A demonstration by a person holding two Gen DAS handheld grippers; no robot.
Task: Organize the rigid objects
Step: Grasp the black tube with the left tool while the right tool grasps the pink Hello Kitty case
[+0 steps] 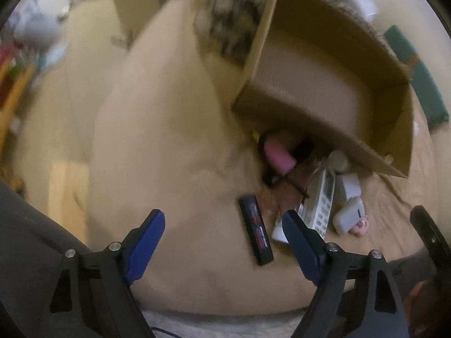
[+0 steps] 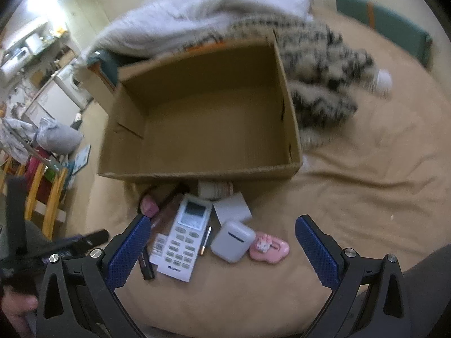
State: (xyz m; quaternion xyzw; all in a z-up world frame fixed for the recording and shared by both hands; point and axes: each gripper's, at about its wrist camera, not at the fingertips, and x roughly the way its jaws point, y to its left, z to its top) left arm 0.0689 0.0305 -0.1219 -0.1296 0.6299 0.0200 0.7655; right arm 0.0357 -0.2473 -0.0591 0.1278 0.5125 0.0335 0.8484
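Observation:
An open, empty cardboard box [image 2: 208, 118] sits on a tan bedsheet; it also shows in the left wrist view [image 1: 324, 84]. In front of it lie a white remote [image 2: 186, 239], a white earbud case [image 2: 232, 240], a pink clip [image 2: 270, 249], a white block [image 2: 232, 207], a pink cylinder [image 2: 149, 205] and a black flat bar [image 1: 255, 228]. My left gripper [image 1: 222, 231] is open and empty, just above and left of the black bar. My right gripper [image 2: 222, 242] is open and empty, hovering over the remote and earbud case.
A black-and-white patterned fleece [image 2: 318, 84] and a white blanket [image 2: 197, 19] lie behind the box. A green book [image 2: 386, 25] lies at the far right. A yellow chair [image 2: 42, 191] and household clutter stand beyond the bed's left edge.

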